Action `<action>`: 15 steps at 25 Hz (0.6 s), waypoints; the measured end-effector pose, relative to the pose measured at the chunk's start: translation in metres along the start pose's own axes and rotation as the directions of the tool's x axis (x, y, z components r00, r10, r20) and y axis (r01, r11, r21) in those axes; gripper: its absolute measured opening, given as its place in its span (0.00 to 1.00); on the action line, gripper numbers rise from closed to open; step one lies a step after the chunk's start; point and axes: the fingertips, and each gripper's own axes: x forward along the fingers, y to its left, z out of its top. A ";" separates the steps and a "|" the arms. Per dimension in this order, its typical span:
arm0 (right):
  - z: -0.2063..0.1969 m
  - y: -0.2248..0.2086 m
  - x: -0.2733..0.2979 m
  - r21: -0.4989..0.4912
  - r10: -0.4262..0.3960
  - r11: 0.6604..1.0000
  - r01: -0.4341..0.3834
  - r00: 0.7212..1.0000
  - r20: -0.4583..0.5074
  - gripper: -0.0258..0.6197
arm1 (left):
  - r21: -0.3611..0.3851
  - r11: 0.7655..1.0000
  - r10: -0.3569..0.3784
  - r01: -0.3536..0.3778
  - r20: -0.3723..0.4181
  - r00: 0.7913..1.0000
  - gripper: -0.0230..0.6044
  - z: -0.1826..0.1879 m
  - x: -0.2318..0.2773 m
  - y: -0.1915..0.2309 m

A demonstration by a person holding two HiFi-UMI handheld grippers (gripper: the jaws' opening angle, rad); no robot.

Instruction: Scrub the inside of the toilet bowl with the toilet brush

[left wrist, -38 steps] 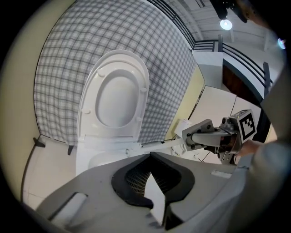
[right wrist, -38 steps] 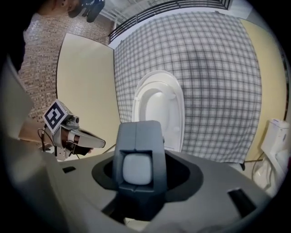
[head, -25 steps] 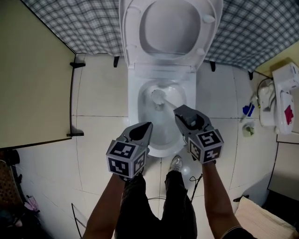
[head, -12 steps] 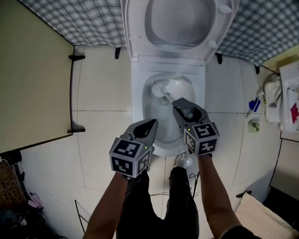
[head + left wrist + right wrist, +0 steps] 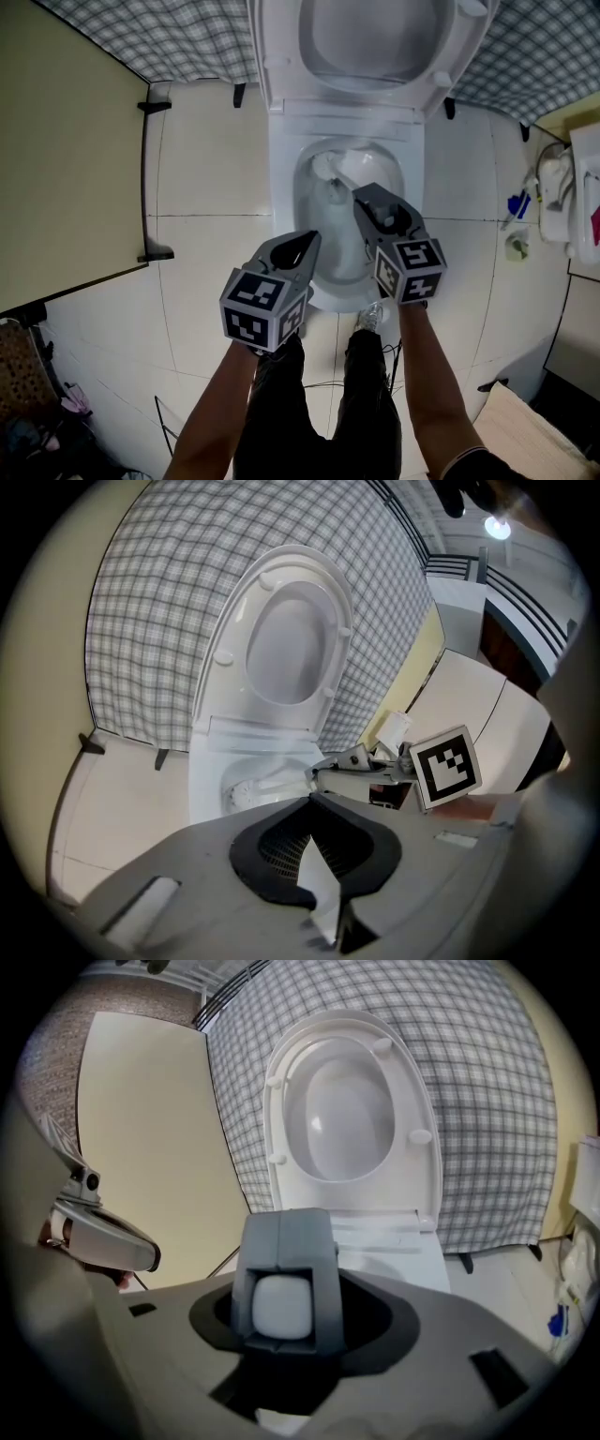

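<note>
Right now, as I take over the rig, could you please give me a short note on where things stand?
Right gripper: shut on the toilet brush handle.
Left gripper: jaws together, empty, by the front rim of the toilet bowl.
Things: the brush head is down inside the bowl, toward the back; the lid is up.
Done: the brush is in the bowl. How much is scrubbed cannot be told.
Left: scrub round the inside walls.

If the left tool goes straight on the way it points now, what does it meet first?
Probably the inner wall of the toilet bowl, just ahead of the left tool, before it reaches the brush. Depth is unclear.
</note>
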 end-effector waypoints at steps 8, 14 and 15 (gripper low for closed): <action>-0.002 0.028 0.003 -0.067 0.161 0.984 -0.164 0.986 -0.052 0.40 | -0.036 0.999 0.025 -0.025 0.003 1.000 0.05 -0.006 -0.004 0.008; -0.011 0.037 -0.006 -0.104 0.281 0.950 -0.294 0.952 -0.119 0.40 | -0.040 0.998 0.044 -0.044 -0.001 0.999 0.05 -0.012 -0.003 0.007; -0.013 0.038 -0.009 -0.116 0.303 0.941 -0.319 0.943 -0.135 0.40 | -0.042 0.998 0.049 -0.049 -0.002 0.999 0.05 -0.014 -0.003 0.007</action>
